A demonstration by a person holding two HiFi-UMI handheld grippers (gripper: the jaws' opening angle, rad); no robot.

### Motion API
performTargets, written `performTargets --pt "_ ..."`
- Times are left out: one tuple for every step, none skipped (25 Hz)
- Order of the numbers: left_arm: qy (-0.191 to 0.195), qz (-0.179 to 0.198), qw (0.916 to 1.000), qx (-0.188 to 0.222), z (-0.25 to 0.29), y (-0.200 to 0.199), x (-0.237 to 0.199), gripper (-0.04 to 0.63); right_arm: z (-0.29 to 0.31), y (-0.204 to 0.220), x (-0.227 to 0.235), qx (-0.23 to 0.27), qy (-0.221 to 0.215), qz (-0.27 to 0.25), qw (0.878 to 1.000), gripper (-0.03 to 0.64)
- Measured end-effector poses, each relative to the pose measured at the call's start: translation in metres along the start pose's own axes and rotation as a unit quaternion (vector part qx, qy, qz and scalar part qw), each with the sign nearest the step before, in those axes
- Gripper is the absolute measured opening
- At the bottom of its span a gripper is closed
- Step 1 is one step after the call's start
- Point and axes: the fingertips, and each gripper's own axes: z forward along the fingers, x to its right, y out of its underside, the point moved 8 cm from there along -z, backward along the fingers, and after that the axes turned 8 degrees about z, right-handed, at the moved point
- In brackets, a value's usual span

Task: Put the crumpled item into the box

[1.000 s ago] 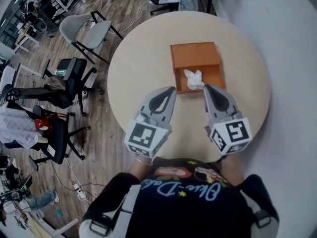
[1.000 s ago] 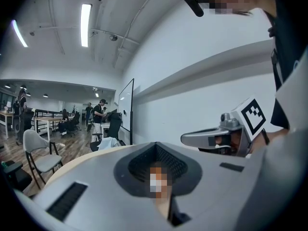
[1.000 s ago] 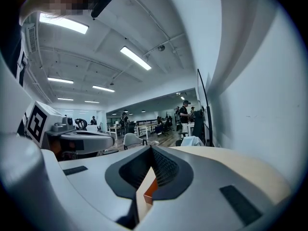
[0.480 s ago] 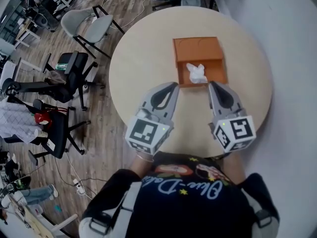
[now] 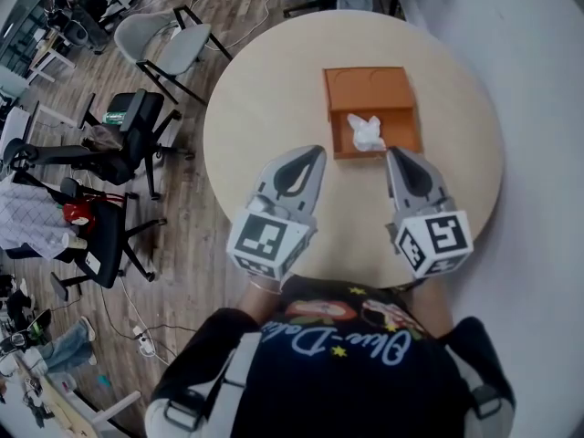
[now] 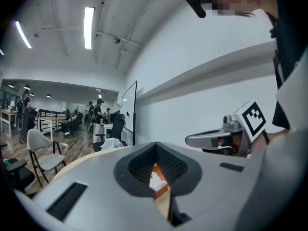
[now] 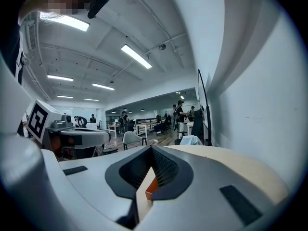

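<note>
Both grippers have drawn back a little toward the person over the last second. Their tips now hang just short of the near edge of the orange box [image 5: 370,85] rather than right at it. The left gripper [image 5: 308,153] is clenched on nothing; through the thin slit between its jaws I only glimpse the box and a bit of white beyond. The right gripper [image 5: 394,156] is pressed together too and just as empty, with an orange corner showing past it.

The crumpled item [image 5: 366,132] lies inside the box's near, open compartment, left of centre there, touched by neither tool. To me that reads as the job done and the person backing off.

The item is a small white wad, paper or tissue, bunched into soft peaks. The box sits right of centre on the round pale table [image 5: 265,99].
</note>
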Motion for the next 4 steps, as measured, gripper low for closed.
performTargets --pt "-0.001 -0.001 1.0 0.0 -0.0003 0.0001 -0.0008 -0.008 0.0003 -0.0002 -0.0004 -0.001 0.001 0.0 1.0 0.0" --pt "-0.001 -0.002 1.0 0.0 -0.0004 0.0002 -0.0015 -0.008 0.0006 -0.0004 -0.001 -0.002 0.001 0.002 1.0 0.0" --pt "-0.001 -0.003 1.0 0.001 -0.0003 0.0004 -0.0022 -0.008 0.001 -0.0007 -0.0015 -0.003 0.001 0.004 1.0 0.0" --pt "-0.001 -0.003 1.0 0.001 -0.0001 0.0005 -0.0029 -0.008 0.0014 -0.001 -0.002 -0.004 0.001 0.006 1.0 0.0"
